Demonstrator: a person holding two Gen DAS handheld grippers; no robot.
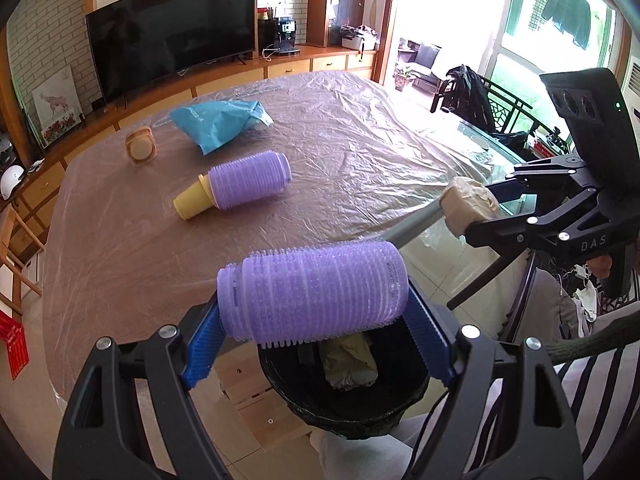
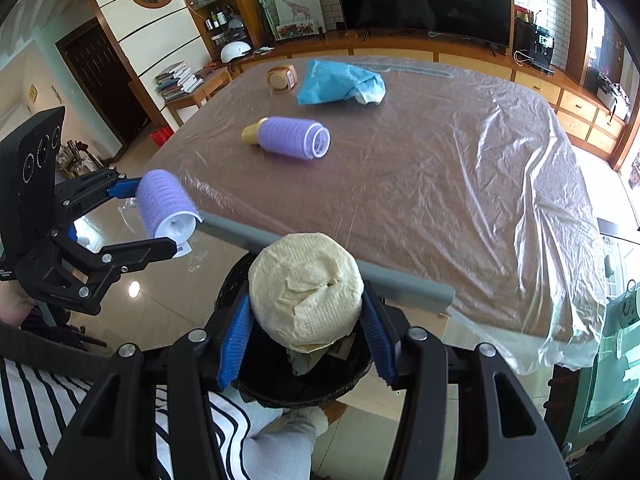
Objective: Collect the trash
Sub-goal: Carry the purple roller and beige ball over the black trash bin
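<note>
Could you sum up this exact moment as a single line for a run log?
left gripper: shut on purple roller | right gripper: shut on tissue roll | both above black bin | table: roller-with-cup, blue bag

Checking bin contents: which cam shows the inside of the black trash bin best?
Left wrist. It looks down into the black trash bin, showing crumpled trash under the purple hair roller in the left gripper. In the right wrist view the paper roll in the right gripper hides most of the opening.
</note>
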